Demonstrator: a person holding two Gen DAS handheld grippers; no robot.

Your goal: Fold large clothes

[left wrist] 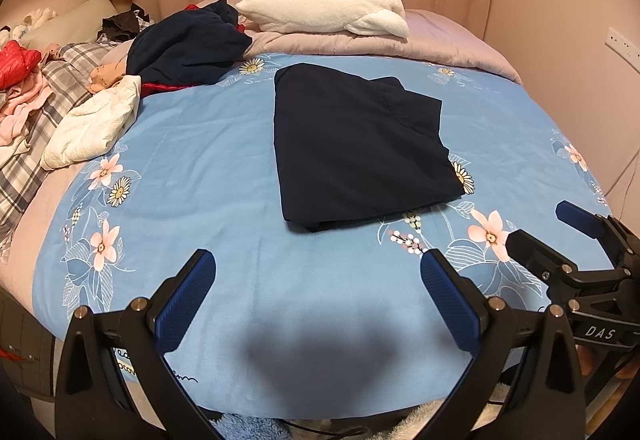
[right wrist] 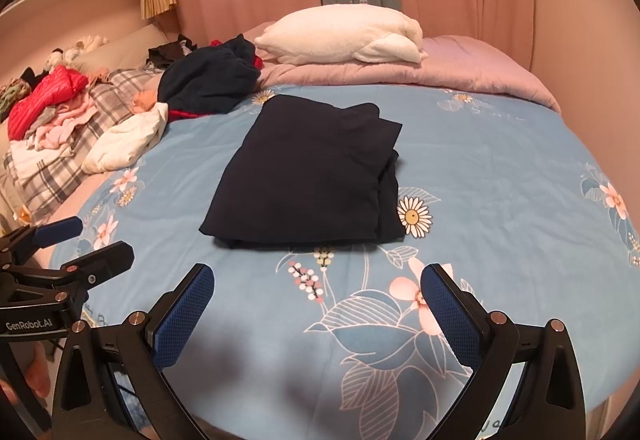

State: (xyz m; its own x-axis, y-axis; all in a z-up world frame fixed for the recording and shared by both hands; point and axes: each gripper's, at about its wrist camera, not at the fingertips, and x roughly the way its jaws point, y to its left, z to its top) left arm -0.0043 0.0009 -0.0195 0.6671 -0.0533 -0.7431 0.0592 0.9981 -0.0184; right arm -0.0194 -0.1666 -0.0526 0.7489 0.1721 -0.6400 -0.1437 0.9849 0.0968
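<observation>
**A:** Looking at this one, the dark garment (left wrist: pixel 360 147) sits folded in a rough rectangle in the middle of the blue floral sheet (left wrist: pixel 200 159), well apart from both claws. The left gripper (left wrist: pixel 318 296) hangs over the near edge of the bed with its jaws spread wide, nothing in them. The right gripper (right wrist: pixel 318 304) is the same — released, empty, near edge.

**B:** So the fold looks about done to me. If it needs one more pass, I'd come in at the near corners, pinch all the layers at once and lift evenly, because the right side looks stacked unevenly with a loose flap poking out. Grab only the top layer and it'll slide apart.

**A:** Agreed. Next item probably comes from the navy heap (right wrist: pixel 212 79) or the white jacket (right wrist: pixel 128 143) on the left.

**B:** Hard to say what the garment even is — too dark to read seams or sleeves. How many layers are under it, no idea. The pile by the plaid blanket (left wrist: pixel 60 79) is a jumble, and the fisheye edges cut off the bed's sides.
</observation>
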